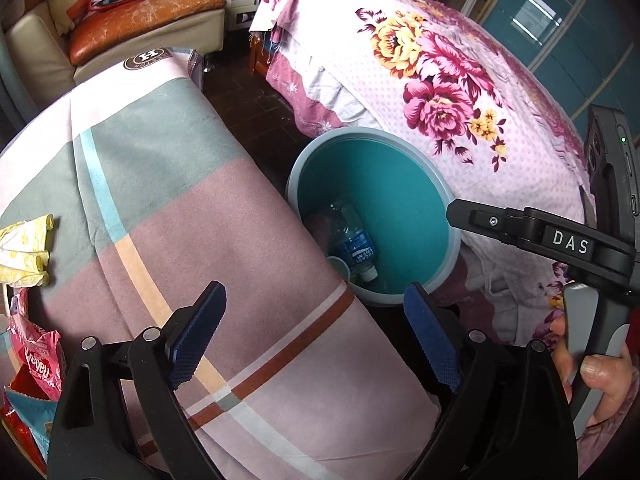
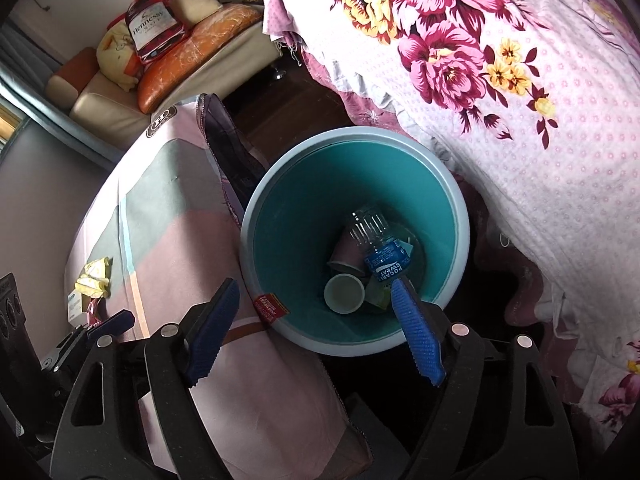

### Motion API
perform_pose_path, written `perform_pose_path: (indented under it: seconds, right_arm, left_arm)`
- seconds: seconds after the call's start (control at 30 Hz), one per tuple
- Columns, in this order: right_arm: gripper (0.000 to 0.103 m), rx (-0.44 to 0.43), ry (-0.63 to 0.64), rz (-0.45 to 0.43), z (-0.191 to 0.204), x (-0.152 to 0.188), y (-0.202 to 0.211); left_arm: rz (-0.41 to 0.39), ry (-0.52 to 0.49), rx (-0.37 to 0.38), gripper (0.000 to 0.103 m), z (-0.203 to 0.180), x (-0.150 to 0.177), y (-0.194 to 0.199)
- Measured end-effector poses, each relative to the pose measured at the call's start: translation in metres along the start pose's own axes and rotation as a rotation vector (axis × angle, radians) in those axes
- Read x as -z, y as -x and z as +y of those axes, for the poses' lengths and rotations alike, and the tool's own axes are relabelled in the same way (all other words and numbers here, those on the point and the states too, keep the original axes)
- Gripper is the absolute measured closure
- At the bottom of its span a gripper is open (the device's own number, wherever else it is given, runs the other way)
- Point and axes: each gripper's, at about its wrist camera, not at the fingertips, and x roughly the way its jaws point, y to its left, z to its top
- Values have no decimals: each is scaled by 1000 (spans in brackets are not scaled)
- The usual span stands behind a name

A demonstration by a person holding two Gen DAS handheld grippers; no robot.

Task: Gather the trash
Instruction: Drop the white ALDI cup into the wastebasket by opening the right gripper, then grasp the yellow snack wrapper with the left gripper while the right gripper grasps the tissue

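Left wrist view: the left gripper (image 1: 316,336) is seen with its jaws spread wide and nothing between them, held above a surface draped in a checked pink-and-grey cloth (image 1: 168,208). A teal waste bin (image 1: 400,208) with a pale rim stands between this cloth and a bed covered by a floral blanket (image 1: 440,80). Inside the bin a clear plastic bottle (image 1: 352,240) with a blue label lies beside a paper cup (image 1: 340,266) that is partly hidden by the cloth edge. On the cloth at the far left lie a crumpled yellow wrapper (image 1: 26,250) and, nearer, a red snack bag (image 1: 38,360). The right gripper (image 1: 532,232) enters from the right, its handle held in a hand (image 1: 592,372); whether its jaws are spread cannot be told from this view. A sofa (image 1: 132,12) stands in the background. Right wrist view: the right gripper (image 2: 316,328) is seen with its jaws spread and empty, poised over the near rim of the waste bin (image 2: 280,240). At the bin's bottom lie the bottle (image 2: 380,248), an upright pale cup (image 2: 344,292) and a pink cup (image 2: 348,248) on its side. A red label (image 2: 272,308) is seen on the rim. The yellow wrapper (image 2: 94,276) lies on the cloth (image 2: 176,240), well apart from the bin.
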Motion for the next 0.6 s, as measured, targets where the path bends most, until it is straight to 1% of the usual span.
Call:
perform_pose_path:
  seconds: [0.27,0.6]
  right_arm:
    - [27,-9,63,13,41,18,7]
    - [26,-10,161,8,96,41,23]
  left_arm:
    - [-45,49,-9,12,29,22,36]
    - [-117,121,-30,12,72,57,85]
